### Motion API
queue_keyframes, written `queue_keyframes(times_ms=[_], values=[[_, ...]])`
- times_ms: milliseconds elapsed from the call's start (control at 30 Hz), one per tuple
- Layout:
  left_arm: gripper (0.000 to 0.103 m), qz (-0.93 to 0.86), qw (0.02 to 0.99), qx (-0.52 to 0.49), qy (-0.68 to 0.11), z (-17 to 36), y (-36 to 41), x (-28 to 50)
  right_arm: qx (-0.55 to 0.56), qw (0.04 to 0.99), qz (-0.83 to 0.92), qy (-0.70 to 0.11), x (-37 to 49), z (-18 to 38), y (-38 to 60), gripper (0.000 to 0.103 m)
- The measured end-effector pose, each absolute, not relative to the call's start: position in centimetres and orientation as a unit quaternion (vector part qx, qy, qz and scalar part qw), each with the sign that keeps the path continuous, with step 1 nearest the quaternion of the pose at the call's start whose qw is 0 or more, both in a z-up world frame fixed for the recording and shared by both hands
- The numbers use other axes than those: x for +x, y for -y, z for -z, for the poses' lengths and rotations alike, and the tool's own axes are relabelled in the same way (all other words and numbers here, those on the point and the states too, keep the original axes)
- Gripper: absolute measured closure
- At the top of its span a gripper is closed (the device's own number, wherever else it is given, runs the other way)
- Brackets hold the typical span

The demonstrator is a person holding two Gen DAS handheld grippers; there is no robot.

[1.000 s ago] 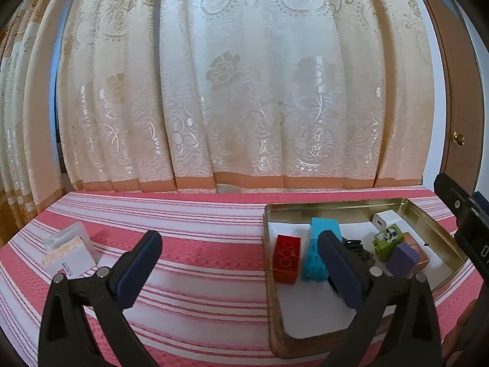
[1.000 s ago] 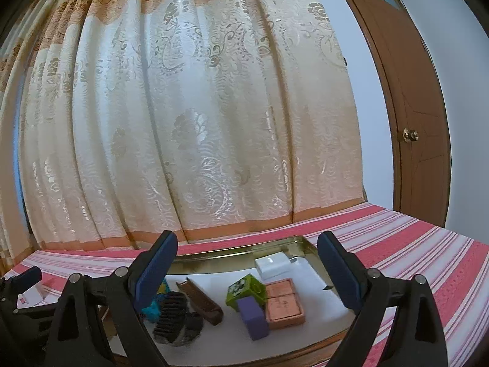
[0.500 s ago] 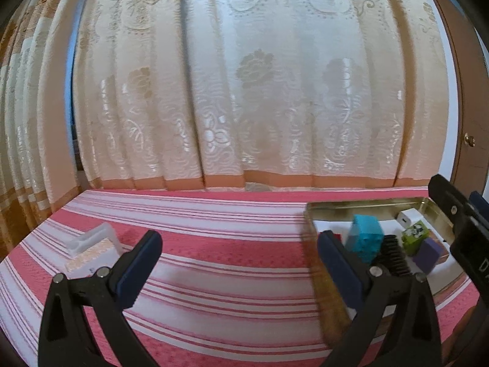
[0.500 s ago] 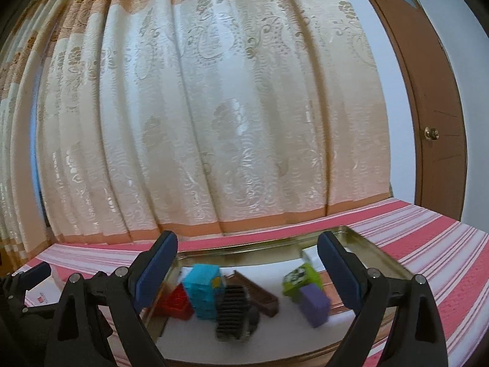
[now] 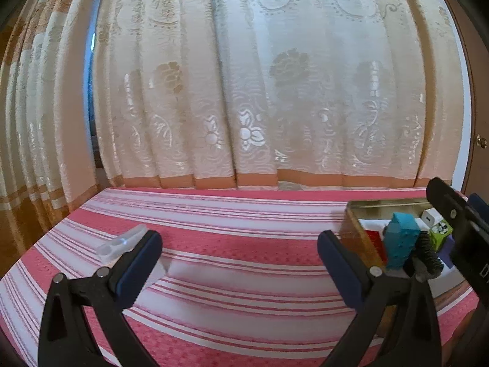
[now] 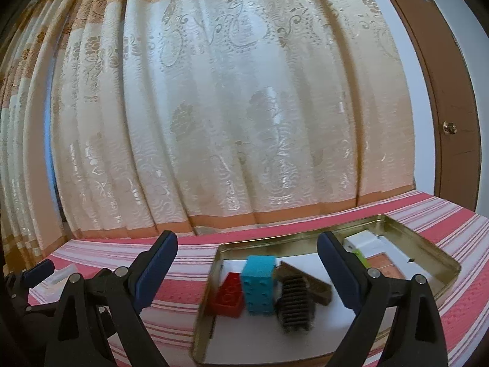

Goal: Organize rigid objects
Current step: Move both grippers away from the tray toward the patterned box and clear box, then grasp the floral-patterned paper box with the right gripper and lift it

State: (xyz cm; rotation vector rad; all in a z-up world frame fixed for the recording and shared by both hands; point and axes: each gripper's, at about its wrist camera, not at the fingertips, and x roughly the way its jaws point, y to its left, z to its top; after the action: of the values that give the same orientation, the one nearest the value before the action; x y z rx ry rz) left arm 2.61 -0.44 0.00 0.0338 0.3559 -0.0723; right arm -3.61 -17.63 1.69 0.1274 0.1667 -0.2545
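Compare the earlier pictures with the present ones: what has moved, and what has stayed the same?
Both tools have swung left. The left tool now faces the clear plastic piece on the striped cloth, with the metal tray at its view's right edge. The right tool now frames the teal block and red block. Both stay open and empty; the tray's contents look undisturbed.
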Motion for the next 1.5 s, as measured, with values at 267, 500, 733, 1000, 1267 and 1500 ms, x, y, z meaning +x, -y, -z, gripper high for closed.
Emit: queue_keyframes(times_ms=[267,500,733,1000,1267,1500], values=[[0.0,0.022,0.983,0.018,-0.18,0.2,-2.1,3.1,0.064,0.988,0.104,-0.096,-2.4,-1.4,15.2,0.009],[0.0,0.002,0.983,0.014,-0.184,0.3,-5.0,3.5,0.07,0.988,0.071,-0.119,-0.8,-1.0,12.8,0.009],[0.0,-0.014,0.982,0.012,-0.189,0.5,-7.5,4.0,0.06,0.988,0.039,-0.137,0.8,-0.6,9.8,0.009],[0.0,-0.047,0.98,0.028,-0.191,0.7,-10.6,4.9,0.064,0.983,0.0,-0.175,2.7,0.0,7.7,0.009],[0.0,-0.091,0.975,-0.007,-0.205,0.9,-16.2,5.8,0.061,0.969,-0.062,-0.232,5.2,1.0,5.7,0.009],[0.0,-0.135,0.965,-0.025,-0.223,1.3,-19.1,6.9,0.057,0.939,-0.15,-0.303,7.4,2.6,2.8,0.009]])
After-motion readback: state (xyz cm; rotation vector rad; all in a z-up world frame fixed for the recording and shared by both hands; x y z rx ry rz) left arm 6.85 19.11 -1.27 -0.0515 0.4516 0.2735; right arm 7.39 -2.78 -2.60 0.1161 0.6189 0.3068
